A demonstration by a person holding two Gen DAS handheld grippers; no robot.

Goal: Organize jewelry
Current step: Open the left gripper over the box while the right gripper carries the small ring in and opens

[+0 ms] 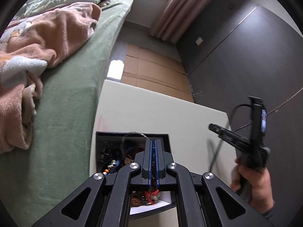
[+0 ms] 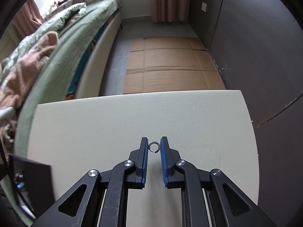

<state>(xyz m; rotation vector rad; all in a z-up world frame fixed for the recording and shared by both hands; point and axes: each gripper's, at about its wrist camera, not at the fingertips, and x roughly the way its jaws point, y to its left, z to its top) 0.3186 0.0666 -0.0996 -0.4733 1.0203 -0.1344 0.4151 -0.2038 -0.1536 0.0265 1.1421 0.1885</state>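
Observation:
A black open box (image 1: 100, 138) full of tangled bead bracelets and necklaces (image 1: 111, 160) sits on the cream table (image 1: 151, 109); its corner also shows in the right wrist view (image 2: 32, 176). My left gripper (image 1: 153, 143) is shut above the box, with a thin dark cord (image 1: 132, 135) looping from its tips. A small silver ring (image 2: 154, 147) lies on the table between the fingertips of my right gripper (image 2: 153, 145), which is partly open around it and not touching it. The right gripper also shows in the left wrist view (image 1: 236, 138), held in a hand.
A bed with a green sheet (image 1: 72, 104) and a peach blanket (image 1: 37, 43) runs along the table's left side. Flattened cardboard (image 2: 170, 66) covers the floor beyond the table's far edge. A dark grey wall (image 2: 265, 56) stands to the right.

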